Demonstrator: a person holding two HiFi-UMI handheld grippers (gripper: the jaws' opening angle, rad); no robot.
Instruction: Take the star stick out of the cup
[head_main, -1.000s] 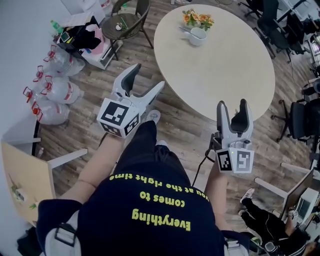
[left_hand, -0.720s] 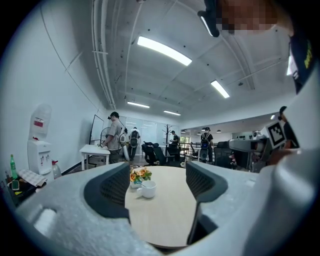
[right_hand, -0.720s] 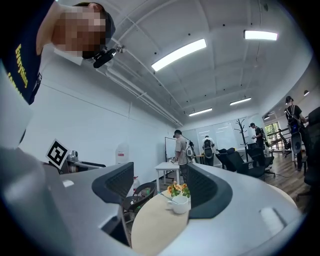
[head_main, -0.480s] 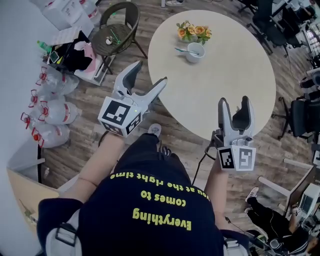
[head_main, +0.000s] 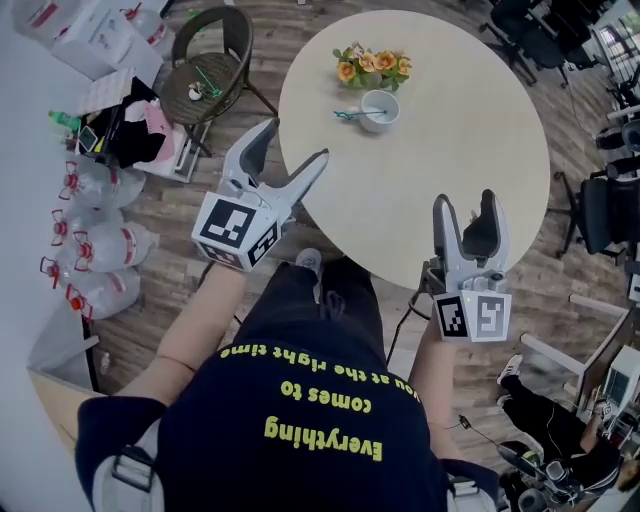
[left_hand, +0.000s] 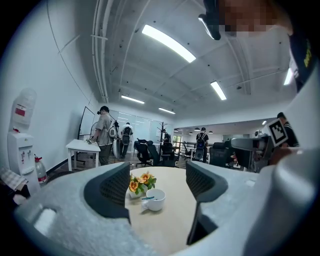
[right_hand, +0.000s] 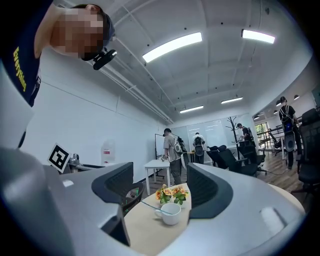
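Star stick (head_main: 347, 115) in cup (head_main: 383, 108) on tabletop (head_main: 450, 150) (flowers (head_main: 372, 65) beside); left gripper (head_main: 296, 142) and right gripper (head_main: 465, 200) jaws spread, empty.

Both tongs (head_main: 290, 168) (head_main: 466, 210) agape, empty.

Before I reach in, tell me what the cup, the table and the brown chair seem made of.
Cup: smooth, plain white with a thick handle, likely glazed ceramic.
Table: even, matte cream top, probably laminate; its core is hidden.
Brown chair: woven-looking back, so wicker or rattan, possibly synthetic.
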